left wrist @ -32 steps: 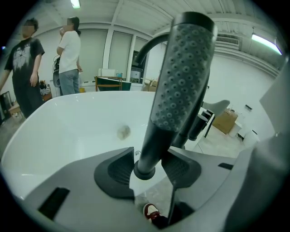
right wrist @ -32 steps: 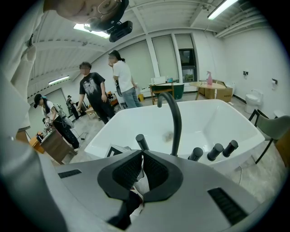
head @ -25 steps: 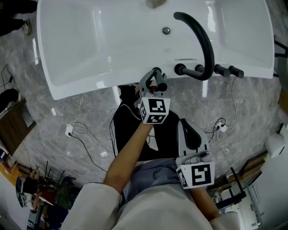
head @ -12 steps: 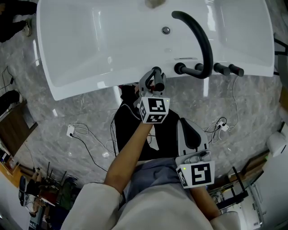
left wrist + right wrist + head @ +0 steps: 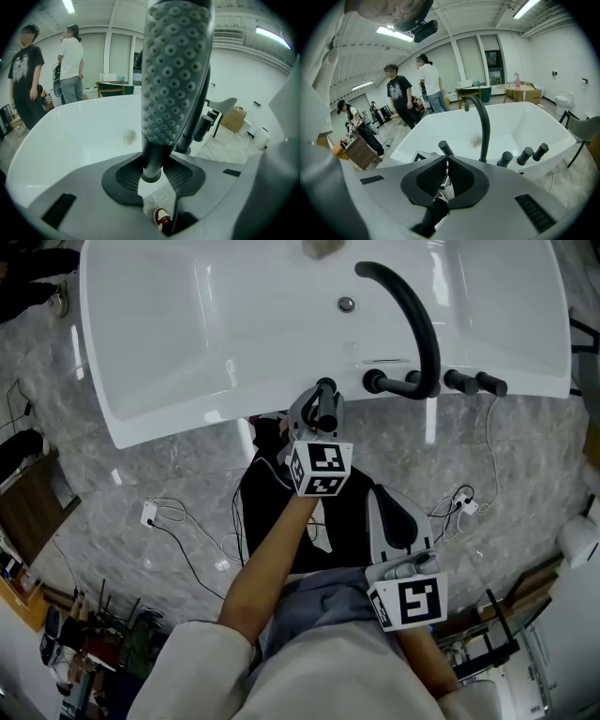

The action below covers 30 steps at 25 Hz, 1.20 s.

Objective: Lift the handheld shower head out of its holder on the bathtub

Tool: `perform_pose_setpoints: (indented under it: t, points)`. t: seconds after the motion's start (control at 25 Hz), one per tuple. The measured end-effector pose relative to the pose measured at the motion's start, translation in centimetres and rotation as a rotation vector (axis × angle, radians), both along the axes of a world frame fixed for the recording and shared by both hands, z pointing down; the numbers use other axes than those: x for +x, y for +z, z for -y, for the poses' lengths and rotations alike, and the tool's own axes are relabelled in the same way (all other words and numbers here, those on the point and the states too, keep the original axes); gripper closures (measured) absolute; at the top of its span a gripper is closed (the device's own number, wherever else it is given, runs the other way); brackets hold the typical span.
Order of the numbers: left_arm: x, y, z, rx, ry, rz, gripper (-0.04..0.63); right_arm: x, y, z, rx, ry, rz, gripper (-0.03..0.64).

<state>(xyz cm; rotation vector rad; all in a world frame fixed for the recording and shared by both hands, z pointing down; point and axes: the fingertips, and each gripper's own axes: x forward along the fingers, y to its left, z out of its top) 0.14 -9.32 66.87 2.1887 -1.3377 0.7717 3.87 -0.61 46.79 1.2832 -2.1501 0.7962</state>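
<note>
White acrylic bathtub (image 5: 187, 334) with a black arched metal faucet (image 5: 422, 324) on its 6 o'clock rim. A dark grey, nozzle-studded handheld shower head (image 5: 173, 75) stands upright at 9 o'clock of the faucet base. The left hand-held gripper (image 5: 152, 174) pinches the shower head's narrow handle. The right hand-held gripper (image 5: 446, 159), pressed together and empty, hangs at 5 o'clock of the left.

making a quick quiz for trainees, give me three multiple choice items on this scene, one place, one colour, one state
1. Where is the right gripper? A over the basin B back from the bathtub, by the person's lap C on a knob
2. The spout is: A chrome B black C white
3. The left gripper is: A open, empty B shut on a knob C shut on the shower head
Answers: B, it sits by the lap; B, its arc is black; C, pads clamp the handle.
</note>
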Motion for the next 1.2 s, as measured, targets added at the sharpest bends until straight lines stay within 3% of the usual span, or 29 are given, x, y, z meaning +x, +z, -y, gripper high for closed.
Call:
perform_pose_setpoints:
  t: [1.2]
  points:
    - [-0.2, -2.0, -0.6, 0.001, 0.024, 0.004, 0.457, 1.6, -1.5, 1.1, 0.063, 0.021, 0.021, 0.596]
